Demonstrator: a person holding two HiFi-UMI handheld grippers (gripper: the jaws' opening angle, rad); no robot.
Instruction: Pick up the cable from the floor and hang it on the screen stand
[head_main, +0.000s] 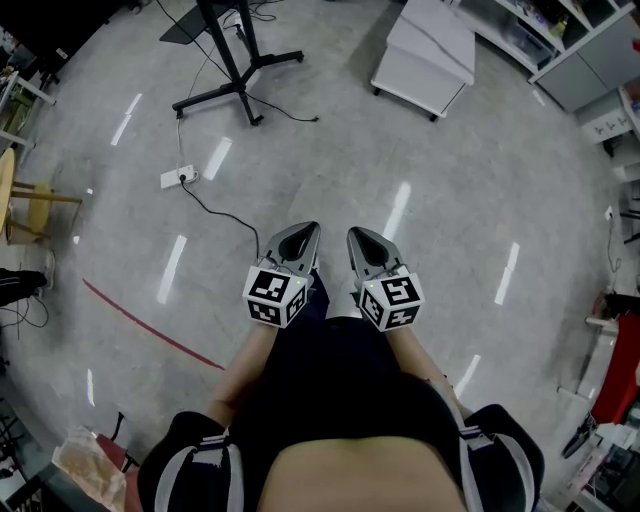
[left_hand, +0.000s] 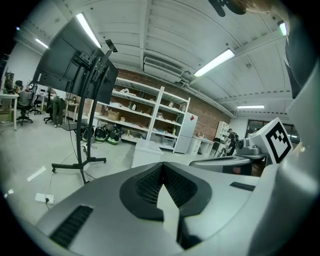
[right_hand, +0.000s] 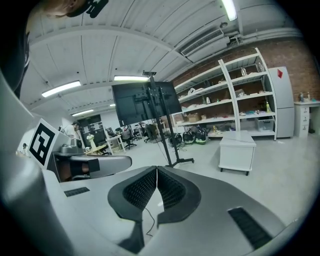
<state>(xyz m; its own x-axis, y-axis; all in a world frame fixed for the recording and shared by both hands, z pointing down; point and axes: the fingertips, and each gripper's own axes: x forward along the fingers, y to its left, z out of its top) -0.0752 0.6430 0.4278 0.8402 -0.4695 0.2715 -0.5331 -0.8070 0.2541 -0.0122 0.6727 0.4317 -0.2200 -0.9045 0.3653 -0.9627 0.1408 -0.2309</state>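
currently the approach step: left gripper (head_main: 308, 232) and right gripper (head_main: 356, 236) hang side by side near the person's body, jaws of both closed on nothing. black cable (head_main: 222, 213) lies on the floor, its long axis slanting from a white power strip (head_main: 180, 177) at far left toward the near right, ending just beside the left gripper. screen stand (head_main: 235, 75) is far left. likely next: open one gripper's jaws and lower them to the cable.
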